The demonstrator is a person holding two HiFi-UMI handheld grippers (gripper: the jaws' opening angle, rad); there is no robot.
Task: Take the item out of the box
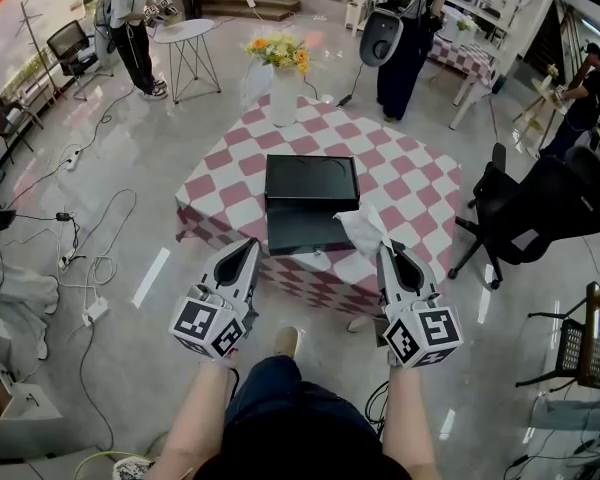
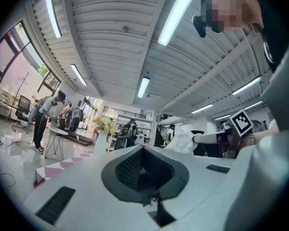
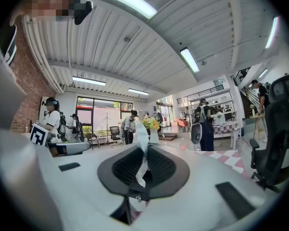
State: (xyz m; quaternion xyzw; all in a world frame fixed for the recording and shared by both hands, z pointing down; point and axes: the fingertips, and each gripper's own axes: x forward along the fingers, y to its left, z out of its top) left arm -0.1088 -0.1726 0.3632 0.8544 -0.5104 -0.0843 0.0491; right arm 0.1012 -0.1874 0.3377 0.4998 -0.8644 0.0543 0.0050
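An open black box (image 1: pixel 310 203) lies on the pink-and-white checked table (image 1: pixel 400 183). My right gripper (image 1: pixel 388 251) hovers at the box's front right corner, shut on a crumpled white tissue (image 1: pixel 363 226). The right gripper view shows the tissue (image 3: pixel 142 146) pinched between the pads and standing up above the right gripper (image 3: pixel 143 153). My left gripper (image 1: pixel 248 250) floats at the table's front left edge, shut, with nothing in it. In the left gripper view the left gripper (image 2: pixel 143 150) has its jaws together, and the tissue (image 2: pixel 183 141) shows off to the right.
A white vase of flowers (image 1: pixel 282 78) stands at the table's far edge. A black office chair (image 1: pixel 540 208) is right of the table. Cables (image 1: pixel 80 258) trail over the floor at left. A round white side table (image 1: pixel 185 33) and people stand farther back.
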